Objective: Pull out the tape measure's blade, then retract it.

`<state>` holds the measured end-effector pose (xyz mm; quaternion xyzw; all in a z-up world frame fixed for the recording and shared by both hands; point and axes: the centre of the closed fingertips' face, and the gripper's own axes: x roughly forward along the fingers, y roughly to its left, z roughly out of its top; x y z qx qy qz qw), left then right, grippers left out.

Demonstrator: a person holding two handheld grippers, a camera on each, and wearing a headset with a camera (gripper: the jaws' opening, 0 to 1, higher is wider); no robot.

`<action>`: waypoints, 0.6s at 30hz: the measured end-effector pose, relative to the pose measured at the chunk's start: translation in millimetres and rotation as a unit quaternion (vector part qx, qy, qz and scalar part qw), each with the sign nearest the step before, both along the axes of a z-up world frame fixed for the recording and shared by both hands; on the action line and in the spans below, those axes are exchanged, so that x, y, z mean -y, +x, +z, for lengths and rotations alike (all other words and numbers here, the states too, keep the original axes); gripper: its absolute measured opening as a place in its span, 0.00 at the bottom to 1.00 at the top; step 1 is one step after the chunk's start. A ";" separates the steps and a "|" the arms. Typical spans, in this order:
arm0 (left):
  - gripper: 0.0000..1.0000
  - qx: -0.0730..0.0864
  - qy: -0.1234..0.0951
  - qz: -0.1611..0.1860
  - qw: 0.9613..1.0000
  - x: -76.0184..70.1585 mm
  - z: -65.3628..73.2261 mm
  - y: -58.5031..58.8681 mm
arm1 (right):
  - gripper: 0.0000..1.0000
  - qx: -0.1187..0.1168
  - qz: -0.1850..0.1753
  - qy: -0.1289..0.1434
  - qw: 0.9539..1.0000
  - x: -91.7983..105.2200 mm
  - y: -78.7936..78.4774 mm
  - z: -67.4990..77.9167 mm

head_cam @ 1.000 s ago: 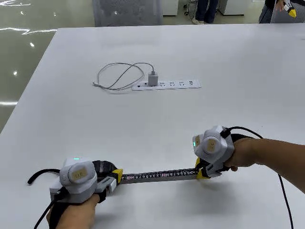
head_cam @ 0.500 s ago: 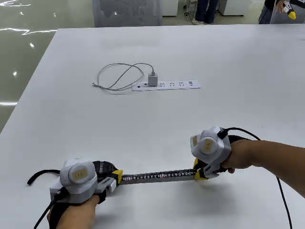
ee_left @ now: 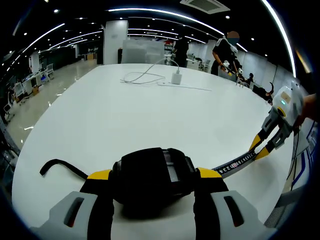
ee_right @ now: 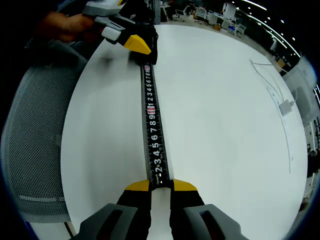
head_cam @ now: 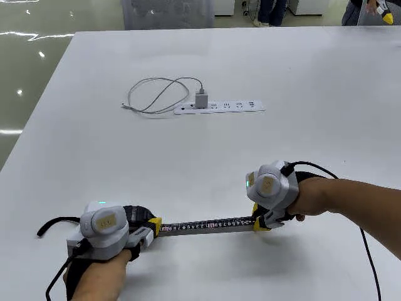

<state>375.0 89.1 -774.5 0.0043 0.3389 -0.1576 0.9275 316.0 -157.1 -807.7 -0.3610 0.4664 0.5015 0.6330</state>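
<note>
My left gripper point(head_cam: 149, 229) sits at the table's near left, shut on the black tape measure case point(head_cam: 139, 217). In the left gripper view the case point(ee_left: 150, 165) is clamped between the yellow-tipped jaws of the left gripper point(ee_left: 155, 175). The blade point(head_cam: 207, 224) lies flat along the table, running right to my right gripper point(head_cam: 257, 223), which is shut on its end. The right gripper view has the numbered blade point(ee_right: 151, 125) running from the right gripper point(ee_right: 160, 186) to the case in the left gripper point(ee_right: 137, 42). The case's black strap point(head_cam: 53, 224) trails left.
A white power strip point(head_cam: 219, 107) with a grey charger point(head_cam: 201, 100) and a looped cable point(head_cam: 156, 97) lies mid-table. A grey mesh chair point(ee_right: 35, 150) stands by the near table edge. People stand beyond the far edge point(ee_left: 225, 47). The white tabletop point(head_cam: 301, 125) is wide.
My right gripper has moved a little left toward the left gripper, and the exposed blade is slightly shorter. The left gripper has kept its hold on the case.
</note>
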 end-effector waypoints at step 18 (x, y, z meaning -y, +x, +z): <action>0.61 0.000 0.002 -0.001 1.000 -0.1 0.2 -0.9 | 0.10 0.001 -0.001 -0.001 1.000 -7.6 1.6 0.5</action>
